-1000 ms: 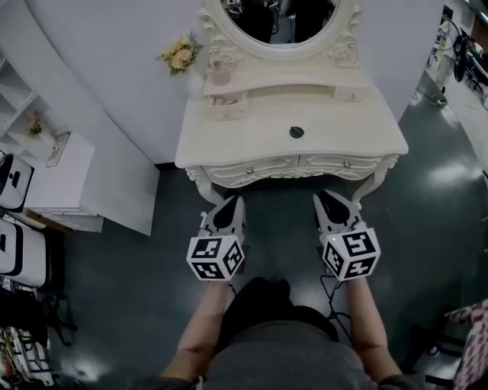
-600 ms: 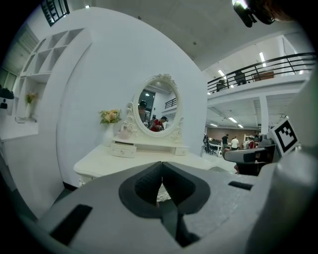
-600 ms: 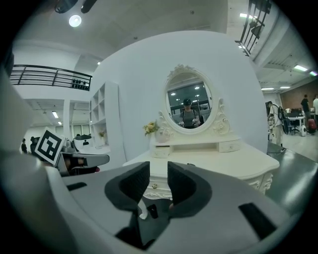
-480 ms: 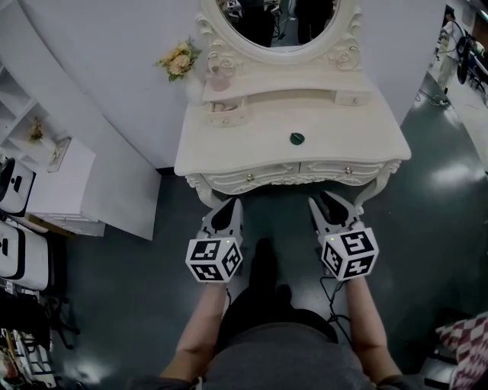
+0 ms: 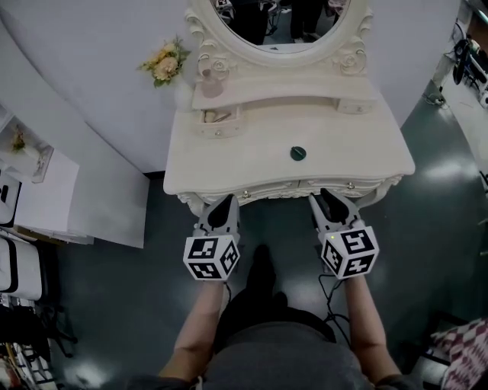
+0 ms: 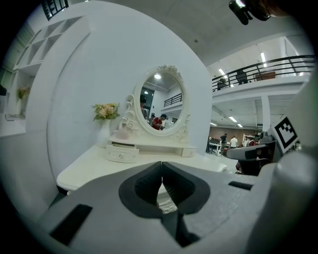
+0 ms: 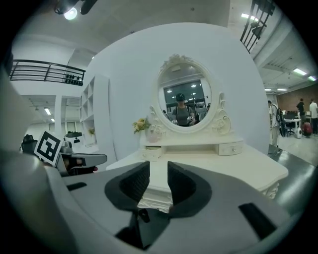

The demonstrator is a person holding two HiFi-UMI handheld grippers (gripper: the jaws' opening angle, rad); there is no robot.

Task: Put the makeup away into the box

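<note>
A small round dark green makeup compact (image 5: 297, 153) lies on the cream dressing table (image 5: 229, 160), right of its middle. A little open drawer box (image 5: 216, 118) sits at the table's back left, under the shelf; it also shows as the drawer box (image 6: 121, 154) and the drawer box (image 7: 151, 153). My left gripper (image 5: 226, 200) is at the table's front edge, shut with its tips touching and nothing between them (image 6: 161, 164). My right gripper (image 5: 324, 197) is level with it at the same edge, open and empty (image 7: 158, 168). Both are well short of the compact.
An oval mirror (image 5: 278, 19) stands at the table's back, with a pinkish bottle (image 5: 211, 82) and a bunch of flowers (image 5: 164, 62) to its left. A second small drawer (image 5: 352, 107) sits at the back right. A white shelf unit (image 5: 46, 198) stands on the dark floor to the left.
Both grippers have moved forward towards the dressing table, from out over the floor to its front edge. The table now sits lower and nearer in the head view.
</note>
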